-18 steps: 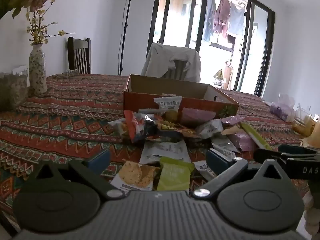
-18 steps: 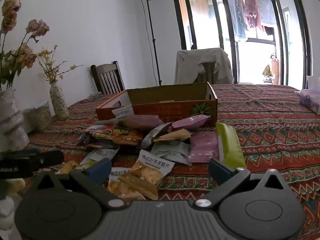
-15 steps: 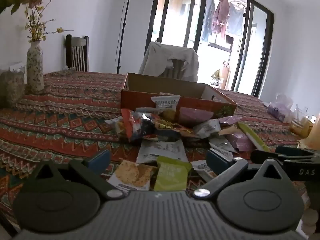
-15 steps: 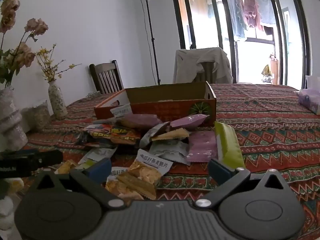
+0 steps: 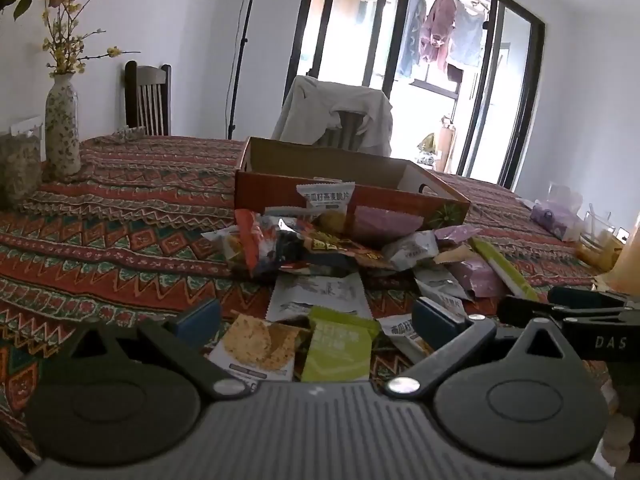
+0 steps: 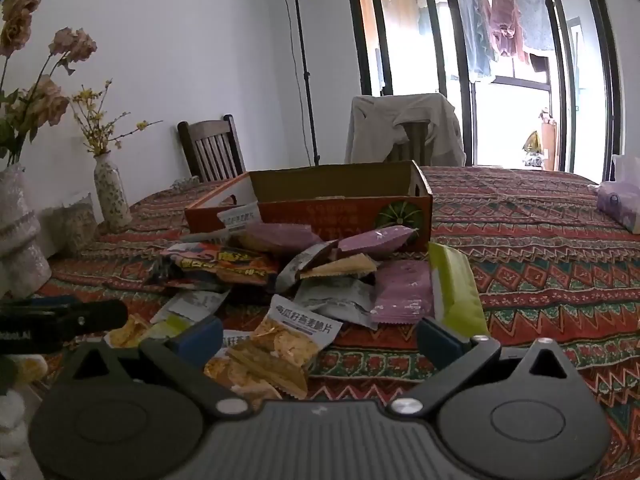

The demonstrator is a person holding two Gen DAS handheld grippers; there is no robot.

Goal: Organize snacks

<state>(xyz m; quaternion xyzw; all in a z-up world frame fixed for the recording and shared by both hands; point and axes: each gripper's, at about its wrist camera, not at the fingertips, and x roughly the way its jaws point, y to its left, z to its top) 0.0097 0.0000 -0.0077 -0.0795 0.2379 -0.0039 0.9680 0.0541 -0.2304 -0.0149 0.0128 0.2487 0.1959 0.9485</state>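
A heap of snack packets [image 5: 320, 248] [image 6: 304, 276] lies on the patterned tablecloth in front of an open orange cardboard box [image 5: 344, 184] [image 6: 320, 200]. My left gripper [image 5: 316, 316] is open above the near edge of the heap, with a cracker packet [image 5: 260, 344] and a green packet [image 5: 340, 344] below its jaws, untouched. My right gripper [image 6: 320, 332] is open too, over a cracker packet [image 6: 288, 340], with a long green packet [image 6: 456, 292] by its right finger. Each gripper shows at the other view's edge.
A flowered vase [image 5: 62, 120] [image 6: 110, 196] and a jar stand at the table's left side. Chairs [image 6: 212, 148], one draped with a white cloth [image 5: 340, 112], are behind the table. A purple bag [image 6: 620, 204] and glass items [image 5: 600, 240] sit at the right.
Both grippers have edged slightly forward toward the heap; the packets have not moved and the jaws stay wide.
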